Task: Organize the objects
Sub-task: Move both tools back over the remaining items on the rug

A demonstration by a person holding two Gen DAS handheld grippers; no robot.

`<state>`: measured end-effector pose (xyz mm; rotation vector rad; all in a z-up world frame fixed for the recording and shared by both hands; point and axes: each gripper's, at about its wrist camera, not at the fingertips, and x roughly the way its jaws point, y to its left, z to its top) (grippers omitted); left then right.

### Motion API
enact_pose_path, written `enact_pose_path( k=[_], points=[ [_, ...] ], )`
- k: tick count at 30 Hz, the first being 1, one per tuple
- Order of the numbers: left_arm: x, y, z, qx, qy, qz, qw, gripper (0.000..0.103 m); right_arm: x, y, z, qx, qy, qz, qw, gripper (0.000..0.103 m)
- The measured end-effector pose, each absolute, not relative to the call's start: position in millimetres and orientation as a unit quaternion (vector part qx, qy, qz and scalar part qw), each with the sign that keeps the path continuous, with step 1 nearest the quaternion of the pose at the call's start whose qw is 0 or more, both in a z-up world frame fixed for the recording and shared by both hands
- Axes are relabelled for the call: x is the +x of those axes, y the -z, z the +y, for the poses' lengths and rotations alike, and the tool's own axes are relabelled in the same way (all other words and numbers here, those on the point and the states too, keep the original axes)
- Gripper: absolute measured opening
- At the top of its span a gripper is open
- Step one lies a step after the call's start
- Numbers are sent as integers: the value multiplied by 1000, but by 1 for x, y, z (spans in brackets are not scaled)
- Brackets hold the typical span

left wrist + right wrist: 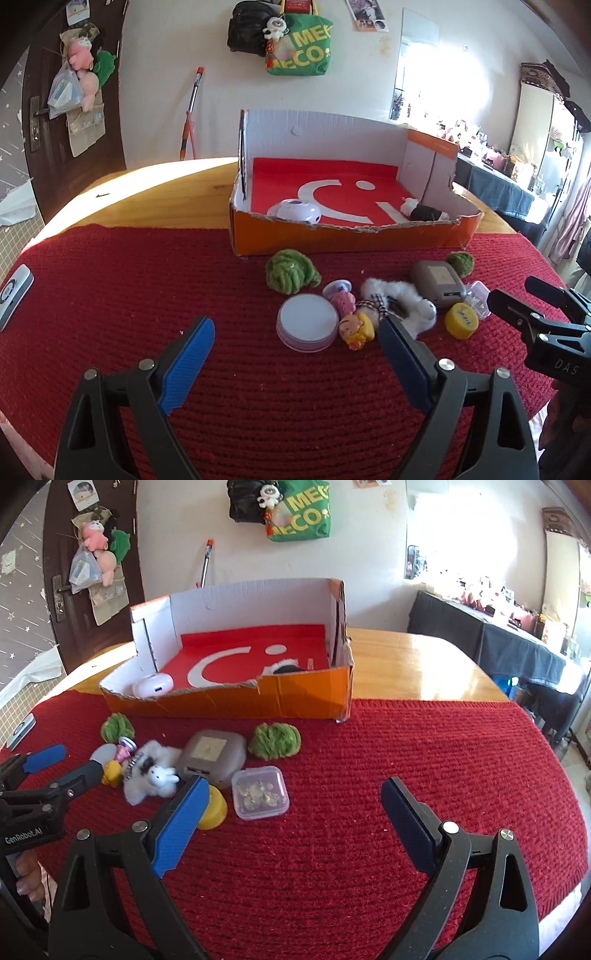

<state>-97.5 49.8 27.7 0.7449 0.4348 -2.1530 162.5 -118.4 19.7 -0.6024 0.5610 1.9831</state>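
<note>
Both grippers are hovering over the red mat [147,280] w/ jaws spread wide, nothing between them. The left gripper [295,343] is pointing at the white tin [307,322], which is sitting just ahead of its tips. Touching the tin on the right: a doll [356,328] w/ yellow hair and a pink spool [342,302]. The white plush [399,301] is lying beside those, its edge partly behind the left gripper's right finger [397,341]. Next come the grey case [437,282], the yellow cap [461,320] and a clear box [260,793] w/ small bits inside.

The right gripper [295,805] is hanging over bare mat, to the right of the pile; its left finger [184,819] is overlapping the yellow cap in view. Two green yarn balls [291,271] [274,740] are sitting btwn the pile and the carton [347,238].

The carton is standing at the mat's far edge, front wall cut low, already holding a white round gadget [295,210] at left and a black-and-white plush [423,212] at right. A remote [13,297] is lying at the mat's far left edge.
</note>
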Motion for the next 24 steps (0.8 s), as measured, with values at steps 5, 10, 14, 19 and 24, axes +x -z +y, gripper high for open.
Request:
enact_pose_path(
  k=[5, 10, 14, 19, 24],
  points=[
    [-96, -28, 44, 289, 817, 192, 461, 92, 165, -11, -113, -259, -802, 242, 481, 95],
    [-92, -27, 36, 285, 768, 218, 531, 92, 165, -6, -110, -271, -798, 244, 479, 95],
    [-88, -26, 31, 284, 736, 240, 566, 92, 164, -2, -109, -280, -798, 247, 474, 95],
    [-84, -25, 29, 293, 712, 257, 584, 92, 163, -1, -107, -287, -797, 247, 470, 95],
    [-82, -22, 23, 292, 677, 278, 616, 92, 161, 0, -107, -294, -798, 246, 465, 95]
  ],
)
